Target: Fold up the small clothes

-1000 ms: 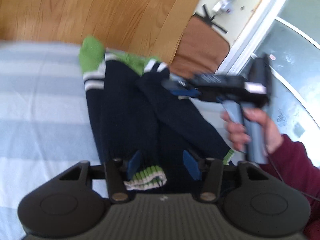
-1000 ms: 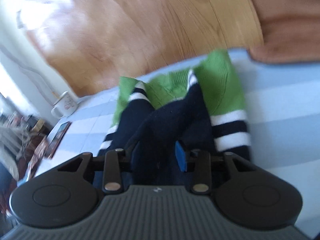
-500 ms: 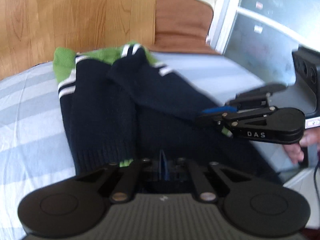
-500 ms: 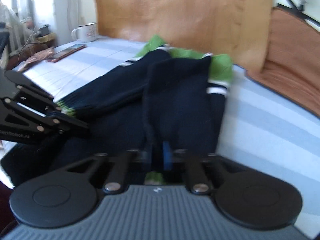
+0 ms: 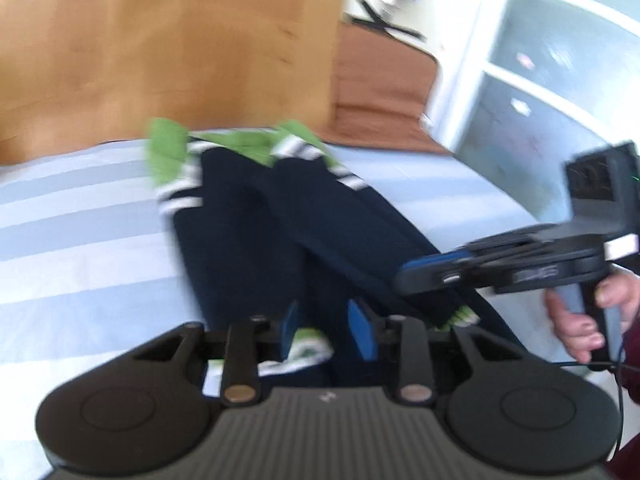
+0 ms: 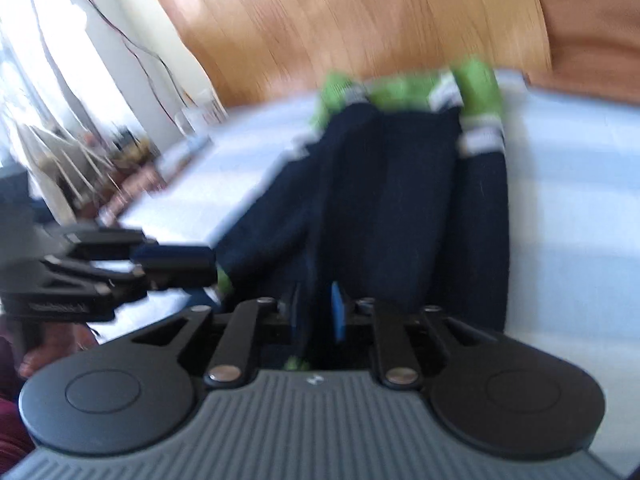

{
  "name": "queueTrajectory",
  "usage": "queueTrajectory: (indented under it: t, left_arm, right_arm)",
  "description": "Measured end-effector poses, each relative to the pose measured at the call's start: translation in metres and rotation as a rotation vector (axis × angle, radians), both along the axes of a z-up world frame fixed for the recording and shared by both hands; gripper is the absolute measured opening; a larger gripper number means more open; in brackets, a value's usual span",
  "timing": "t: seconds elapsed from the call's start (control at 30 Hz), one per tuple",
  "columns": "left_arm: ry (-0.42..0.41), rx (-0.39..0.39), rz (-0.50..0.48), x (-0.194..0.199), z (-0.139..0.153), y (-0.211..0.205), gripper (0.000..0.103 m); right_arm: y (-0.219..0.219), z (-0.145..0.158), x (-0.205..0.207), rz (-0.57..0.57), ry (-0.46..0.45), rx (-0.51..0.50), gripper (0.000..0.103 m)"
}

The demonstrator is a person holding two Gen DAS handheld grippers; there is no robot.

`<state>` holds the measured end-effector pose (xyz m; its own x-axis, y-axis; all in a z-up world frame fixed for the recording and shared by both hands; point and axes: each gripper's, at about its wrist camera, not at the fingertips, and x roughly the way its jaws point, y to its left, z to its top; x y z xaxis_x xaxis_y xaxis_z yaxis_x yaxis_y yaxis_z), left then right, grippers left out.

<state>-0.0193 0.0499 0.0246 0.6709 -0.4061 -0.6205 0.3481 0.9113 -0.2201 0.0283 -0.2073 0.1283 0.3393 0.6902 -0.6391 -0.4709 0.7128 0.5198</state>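
Observation:
A small navy sweater (image 5: 256, 240) with green shoulders and white stripes lies on a blue-and-white striped sheet (image 5: 80, 232); both sleeves are folded inward over the body. It also shows in the right wrist view (image 6: 404, 200). My left gripper (image 5: 328, 330) is open over the near hem, with a green-and-white cuff (image 5: 308, 350) between its fingers. My right gripper (image 6: 316, 312) is open a small way over the hem's dark fabric. The right gripper also shows in the left wrist view (image 5: 432, 270), and the left gripper in the right wrist view (image 6: 176, 258).
A wooden headboard (image 5: 160, 48) stands behind the bed. A brown cushion (image 5: 380, 92) and a white window frame (image 5: 480, 60) are at the right. A mug (image 6: 196, 116) and clutter sit on a side surface at the left.
Both grippers were shut on the sweater's hem half a second ago and have now opened. Both views have pulled back and tilted up; the frames are blurred by motion.

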Motion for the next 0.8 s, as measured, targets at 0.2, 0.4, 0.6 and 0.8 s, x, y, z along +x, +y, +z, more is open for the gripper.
queueTrajectory:
  t: [0.2,0.4,0.6,0.8]
  left_arm:
    - [0.015,-0.176,0.211,-0.002,0.004,0.070,0.034]
    - [0.099,-0.249,0.233,0.012,-0.015,0.083,0.037]
    - [0.102,-0.267,0.188,0.027,-0.017,0.070,0.040]
    - [0.099,-0.271,0.157,0.036,-0.016,0.059,0.040]
  right_arm:
    - [0.040,-0.027,0.021,0.033,0.284,0.089,0.027]
    - [0.054,-0.060,0.030,-0.059,0.473,0.181,0.033]
    - [0.059,-0.050,0.038,-0.071,0.483,0.197,0.031]
    - [0.047,-0.029,0.028,-0.008,0.324,0.052,0.012]
